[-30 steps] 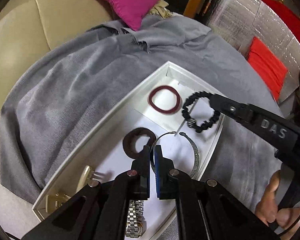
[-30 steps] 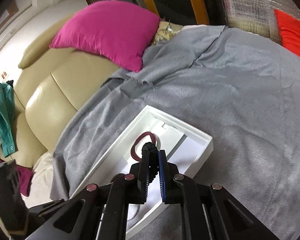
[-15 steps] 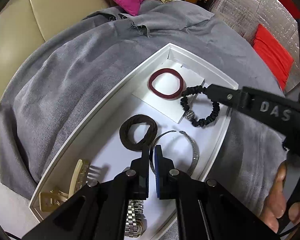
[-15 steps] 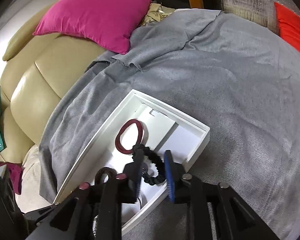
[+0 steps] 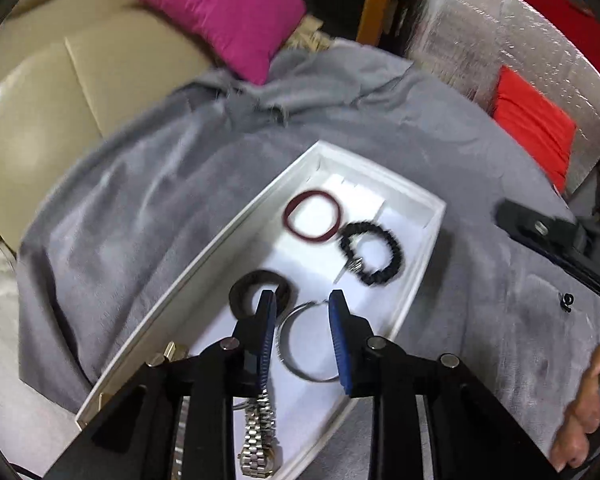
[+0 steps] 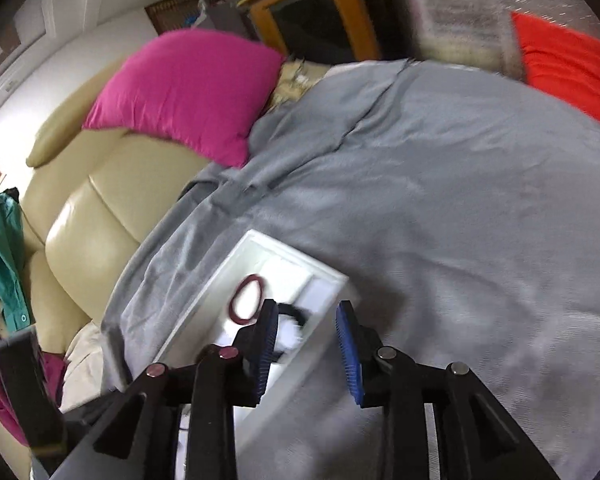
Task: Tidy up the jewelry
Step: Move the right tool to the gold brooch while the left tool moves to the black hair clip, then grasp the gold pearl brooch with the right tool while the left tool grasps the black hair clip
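Both grippers, left (image 5: 302, 300) & right (image 6: 307, 312), now gape empty; black beaded bracelet (image 5: 371, 253) released into white tray (image 5: 428, 236), 1 piece sorted.

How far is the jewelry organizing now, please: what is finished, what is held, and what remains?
Done: the white tray holds the red band, black beaded bracelet, dark hair tie, silver bangle and metal watch.

In hand: nothing. The left claw and right claw are both open and empty.

Left: a small black item lies on the grey cloth outside the tray, probably next.
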`<state>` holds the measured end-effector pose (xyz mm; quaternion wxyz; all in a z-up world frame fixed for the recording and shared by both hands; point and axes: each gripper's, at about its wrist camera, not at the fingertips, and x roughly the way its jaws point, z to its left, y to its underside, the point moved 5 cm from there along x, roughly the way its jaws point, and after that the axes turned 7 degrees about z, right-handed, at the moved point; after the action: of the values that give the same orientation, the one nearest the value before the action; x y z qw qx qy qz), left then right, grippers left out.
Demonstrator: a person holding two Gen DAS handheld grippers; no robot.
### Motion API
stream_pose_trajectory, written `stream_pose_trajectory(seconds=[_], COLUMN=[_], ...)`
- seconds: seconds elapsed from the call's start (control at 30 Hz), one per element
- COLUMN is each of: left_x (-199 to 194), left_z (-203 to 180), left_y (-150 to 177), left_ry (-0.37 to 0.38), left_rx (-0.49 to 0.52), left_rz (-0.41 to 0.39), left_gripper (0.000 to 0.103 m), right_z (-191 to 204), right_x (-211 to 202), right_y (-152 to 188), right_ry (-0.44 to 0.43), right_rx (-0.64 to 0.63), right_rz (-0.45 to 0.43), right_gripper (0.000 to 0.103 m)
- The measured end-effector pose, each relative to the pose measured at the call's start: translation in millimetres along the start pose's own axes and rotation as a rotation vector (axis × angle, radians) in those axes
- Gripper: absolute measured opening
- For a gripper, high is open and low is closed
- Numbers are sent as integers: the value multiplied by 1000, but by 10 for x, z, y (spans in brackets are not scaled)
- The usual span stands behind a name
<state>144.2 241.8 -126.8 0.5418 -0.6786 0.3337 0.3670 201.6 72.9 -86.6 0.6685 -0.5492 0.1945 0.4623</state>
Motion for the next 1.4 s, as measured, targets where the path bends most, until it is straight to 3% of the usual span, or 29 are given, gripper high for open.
stream_pose_trajectory(seconds=[0.17,0.3,0.47,0.53,0.57,0.6,0.73,0.93,1.1,1.17,1.23,1.3,1.4], left_x=[-139,-205,-226,-225,-218,-208,-148,28,99,143,187,217,244], left_z=[-368,-784,-1386,-1640,-1759,-1872,-2265,-2690,-2843,-2913,-2992,-3109,-3300], left_y=[41,166,340,408,438,467,594,714,720,685,650,623,605], left_ry=[-22,-13,12,31,37,43,73,67,82,103,118,140,181], left_rx=[102,199,313,359,377,392,432,499,504,495,494,501,528], left_rz=[-69,-87,-91,-90,-89,-85,-59,-33,-19,-9,-2,-3,-13], left_gripper=[32,46,46,46,46,46,46,46,46,46,46,46,46], right_z=[-651,-1260,-2083,-2399,-2538,-2655,-2832,-3001,-3157,-3100,-3054,-3029,-3031], right_x=[-560,-1018,-1666,-1871,-1947,-2006,-1980,-1768,-1565,-1474,-1410,-1395,-1422], right_y=[285,603,1045,1252,1355,1452,1668,1720,1780,1788,1796,1820,1836], right_ry=[60,117,149,159,150,125,81,203,205,253,329,414,422], right_rx=[79,158,282,341,375,405,421,402,415,359,300,255,250], right_rz=[-53,-74,-91,-91,-90,-97,-53,9,72,106,115,122,109], right_gripper=[34,34,35,52,70,72,72,70,70,70,60,39,38])
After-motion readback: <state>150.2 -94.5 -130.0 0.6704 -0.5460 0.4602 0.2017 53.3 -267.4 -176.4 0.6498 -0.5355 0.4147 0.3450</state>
